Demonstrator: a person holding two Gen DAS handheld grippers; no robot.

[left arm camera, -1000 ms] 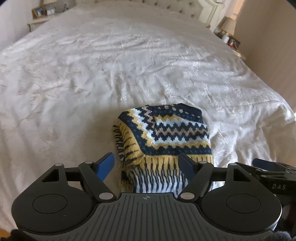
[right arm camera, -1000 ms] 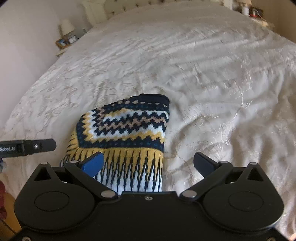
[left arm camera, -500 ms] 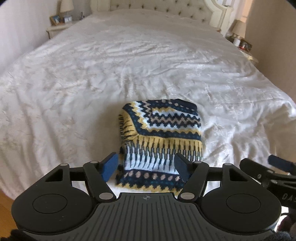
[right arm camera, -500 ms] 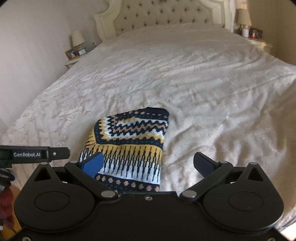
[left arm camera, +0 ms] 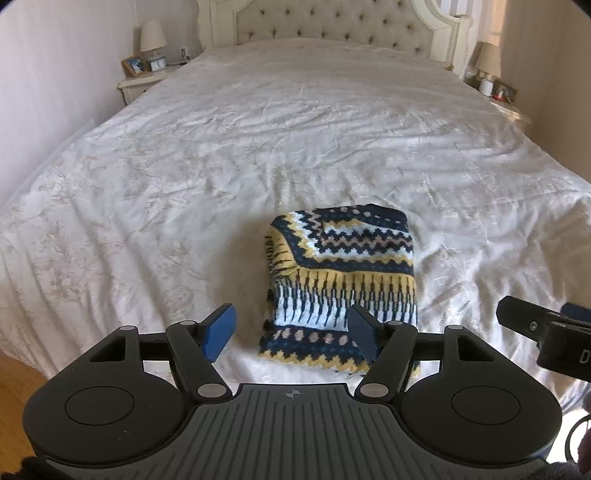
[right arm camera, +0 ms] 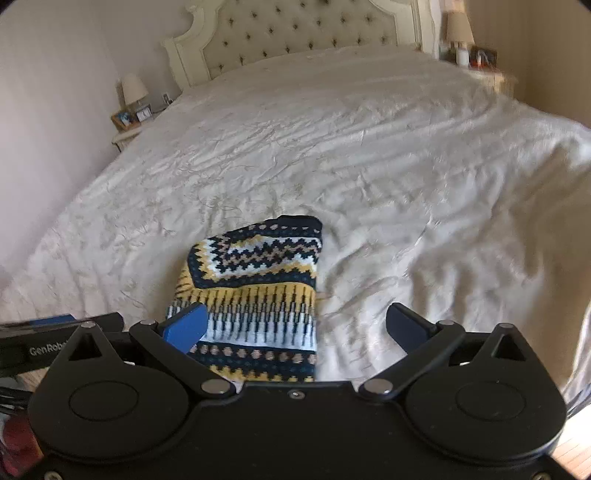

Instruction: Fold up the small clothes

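Sweater [left arm camera: 341, 284]: knitted zigzag wool, folded square | bedspread [left arm camera: 258, 147]: creased white | left tool [left arm camera: 291, 330], right tool [right arm camera: 295, 328]: both agape, empty

Sweater [left arm camera: 341, 280]: navy, yellow, white, tan zigzag knit. Bedspread [left arm camera: 258, 147]: white. Headboard [left arm camera: 332, 26]: cream, tufted.

Both cameras sit behind their own gripper and look forward and downward along the fingers, from the foot of the bed [left arm camera: 184, 166] toward the tufted headboard [left arm camera: 332, 26]. The left wrist view faces nearly straight up the bed; the right wrist view stands further right and angles slightly leftward. Both share the folded patterned sweater [left arm camera: 343, 280] close in front, the white bedspread, the headboard and both bedside lamps.
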